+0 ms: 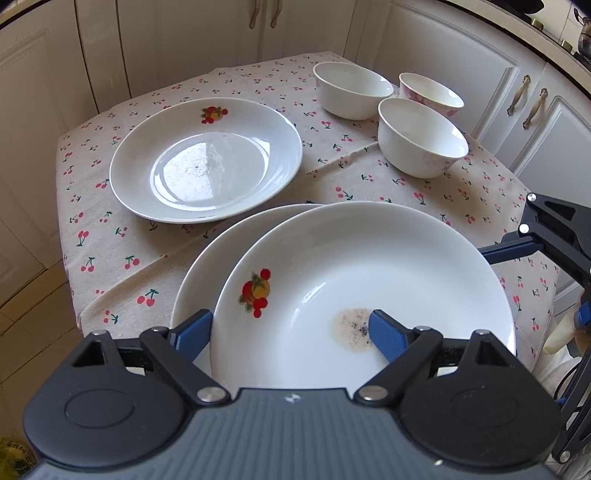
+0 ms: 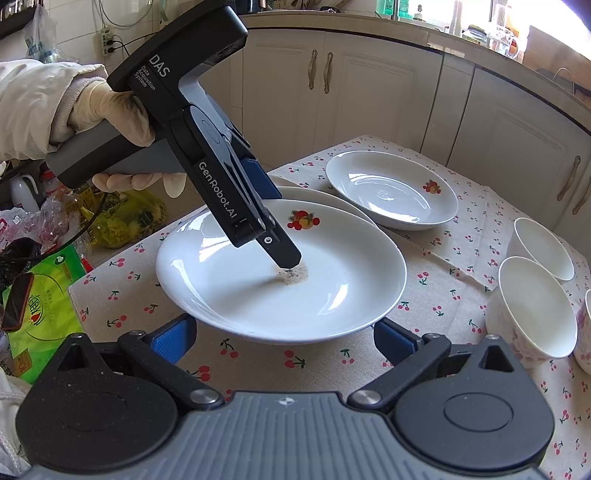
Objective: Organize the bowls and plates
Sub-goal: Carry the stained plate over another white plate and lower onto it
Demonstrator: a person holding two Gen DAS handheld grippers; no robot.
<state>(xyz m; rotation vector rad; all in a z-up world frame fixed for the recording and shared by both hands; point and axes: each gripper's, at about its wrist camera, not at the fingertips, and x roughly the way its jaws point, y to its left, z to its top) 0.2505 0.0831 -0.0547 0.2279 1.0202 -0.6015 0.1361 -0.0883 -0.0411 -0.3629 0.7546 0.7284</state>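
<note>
The left hand-held gripper [image 1: 288,332], gripped by a gloved hand [image 2: 110,110], points steeply down, jaws apart; the right hand-held gripper [image 2: 284,338] likewise stands spread.

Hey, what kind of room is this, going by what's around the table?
Most likely a home kitchen: cream cabinets with a cluttered countertop line the walls, and a cherry-print tablecloth carries white plates and bowls.

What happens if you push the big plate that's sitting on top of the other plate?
The top plate looks glazed and shiny, so it would probably slide easily over the plate underneath. It sits off-centre on that one, so it might rock or tip. It looks like china, so likely stiff and breakable.
</note>
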